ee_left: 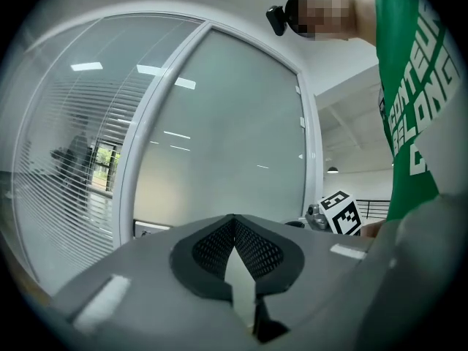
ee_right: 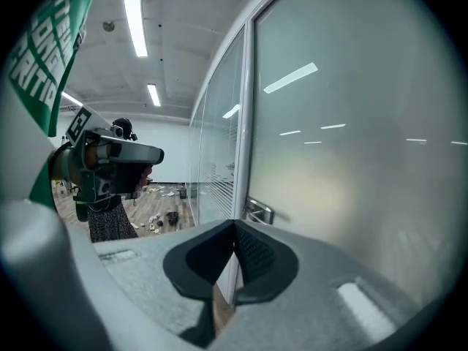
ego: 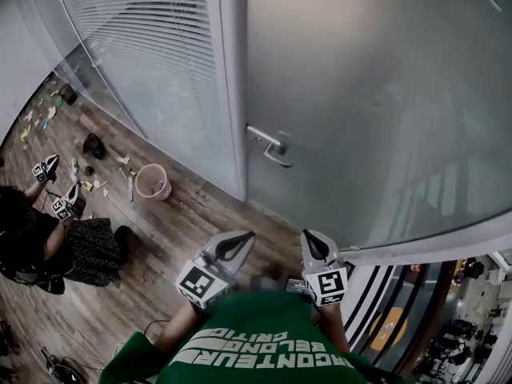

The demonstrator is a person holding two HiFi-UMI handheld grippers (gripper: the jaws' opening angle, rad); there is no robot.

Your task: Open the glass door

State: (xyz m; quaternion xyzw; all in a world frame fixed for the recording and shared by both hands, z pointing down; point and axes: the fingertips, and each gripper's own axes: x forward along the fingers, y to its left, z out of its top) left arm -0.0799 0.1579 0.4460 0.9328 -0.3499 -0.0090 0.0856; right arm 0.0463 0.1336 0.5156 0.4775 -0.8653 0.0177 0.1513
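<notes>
I am holding my left hand-held gripper [ego: 240, 242] and right hand-held gripper [ego: 310, 242] side by side, close to my chest. Both have their jaws pressed together and are gripping nothing. Ahead, the frosted glass door [ego: 368, 94] is sitting closed against its white frame [ego: 230, 78], with its metal lever handle [ego: 270, 147] well apart from both. Farther left, a pink bucket [ego: 150, 181] is standing on the wooden floor [ego: 200, 214].

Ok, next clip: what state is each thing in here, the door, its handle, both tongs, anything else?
Glass door: shut against its frame.
Handle: level, nothing touching it.
Left tongs: shut, nothing between them, short of the door.
Right tongs: shut, empty, short of the handle.
Bucket: upright on the floor.
Blinds: lowered behind the side pane.
</notes>
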